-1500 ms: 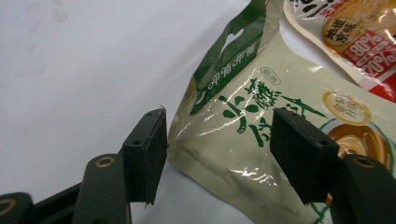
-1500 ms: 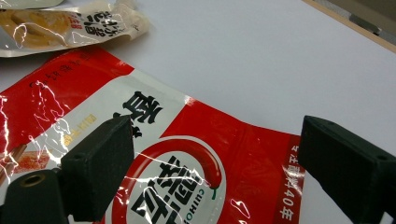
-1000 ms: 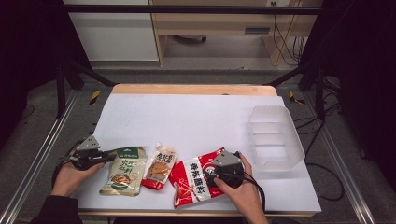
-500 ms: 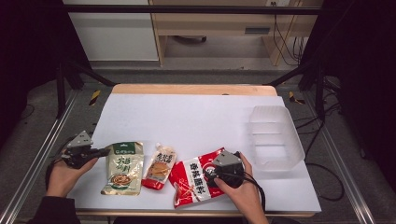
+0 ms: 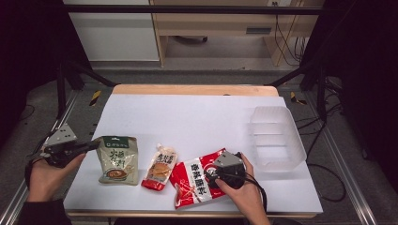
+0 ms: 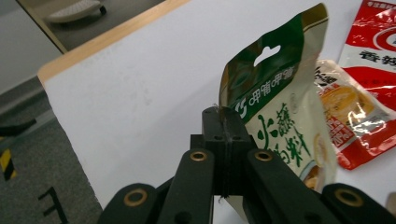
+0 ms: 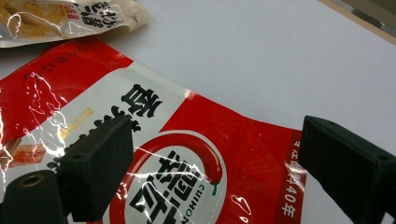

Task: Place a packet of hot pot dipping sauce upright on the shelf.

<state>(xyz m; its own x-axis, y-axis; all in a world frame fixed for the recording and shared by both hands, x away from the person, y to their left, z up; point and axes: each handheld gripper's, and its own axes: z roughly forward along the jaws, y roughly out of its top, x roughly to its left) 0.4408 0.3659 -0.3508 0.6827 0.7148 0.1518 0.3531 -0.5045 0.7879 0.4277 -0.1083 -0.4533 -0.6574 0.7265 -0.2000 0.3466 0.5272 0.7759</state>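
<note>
Green pouch [image 5: 118, 159] is pinched at its left edge by the pressed-together jaws of the left gripper [image 5: 89, 146], near the tabletop's [image 5: 197, 117] front left. Just beside it an orange packet [image 5: 160, 167] is seen, then a red bag [image 5: 195, 183], over which the right gripper [image 5: 216, 180] is held with jaws spread. A clear tray [image 5: 277, 138] is set well apart. Part of the red bag is covered by the right hand.

A fixed overhead camera looks forward and down over the white counter [image 5: 197, 117]; two gripper-mounted cameras peer close along their jaws, both sharing the red packet [image 7: 187, 172].
</note>
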